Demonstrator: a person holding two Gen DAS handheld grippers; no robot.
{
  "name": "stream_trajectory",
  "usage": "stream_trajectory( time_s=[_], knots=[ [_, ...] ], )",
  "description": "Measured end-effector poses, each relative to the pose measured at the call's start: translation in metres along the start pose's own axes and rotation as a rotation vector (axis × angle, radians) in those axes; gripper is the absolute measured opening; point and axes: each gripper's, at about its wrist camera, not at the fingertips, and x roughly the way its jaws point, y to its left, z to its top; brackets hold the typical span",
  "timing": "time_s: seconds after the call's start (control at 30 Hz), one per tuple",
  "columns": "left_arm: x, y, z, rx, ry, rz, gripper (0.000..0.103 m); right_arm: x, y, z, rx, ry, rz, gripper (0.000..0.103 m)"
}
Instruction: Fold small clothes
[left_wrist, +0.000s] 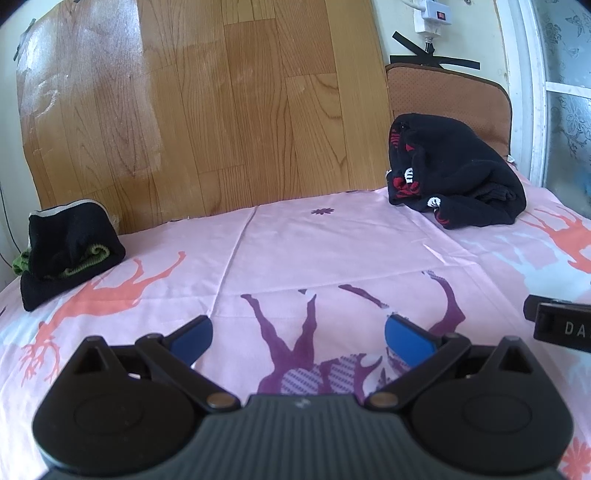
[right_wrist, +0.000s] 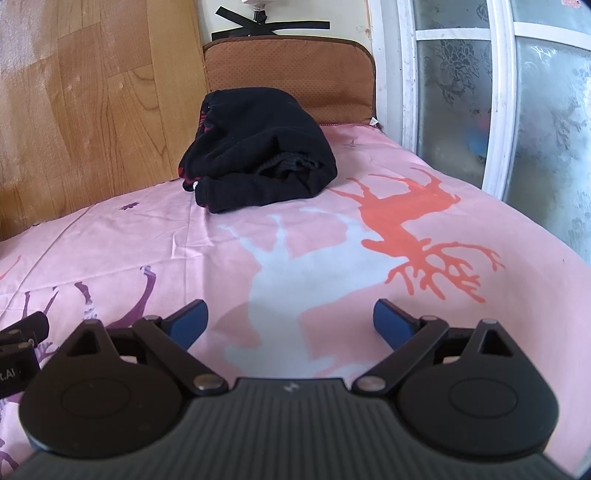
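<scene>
A crumpled black garment with red and white marks (left_wrist: 454, 173) lies in a heap at the far right of the pink deer-print bed sheet (left_wrist: 295, 243); the right wrist view shows the same heap (right_wrist: 258, 155) ahead and slightly left. A folded black piece with green knit trim (left_wrist: 70, 251) sits at the far left of the sheet. My left gripper (left_wrist: 299, 338) is open over the purple deer print, nothing between its blue pads. My right gripper (right_wrist: 290, 321) is open too, low over the pale blue deer print, and holds nothing. Both grippers are well short of the clothes.
A wood-grain panel (left_wrist: 207, 96) stands behind the bed. A brown padded cushion (right_wrist: 291, 74) leans behind the black heap. A white-framed frosted glass door (right_wrist: 498, 110) runs along the right side. Part of the right gripper (left_wrist: 561, 325) shows at the left view's right edge.
</scene>
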Motion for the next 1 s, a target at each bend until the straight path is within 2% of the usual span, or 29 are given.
stream_trajectory(
  time_s=[0.73,1.0],
  knots=[
    [0.0008,0.0063,-0.0005,-0.031,0.005,-0.002,0.103,-0.0024,0.0016,-0.0020,-0.015,-0.001,-0.003,0.098],
    [0.0027,0.0089,0.0004,-0.040,0.020,-0.011,0.103,-0.0087,0.0011,-0.0042,0.002,-0.029,-0.001,0.098]
  ],
)
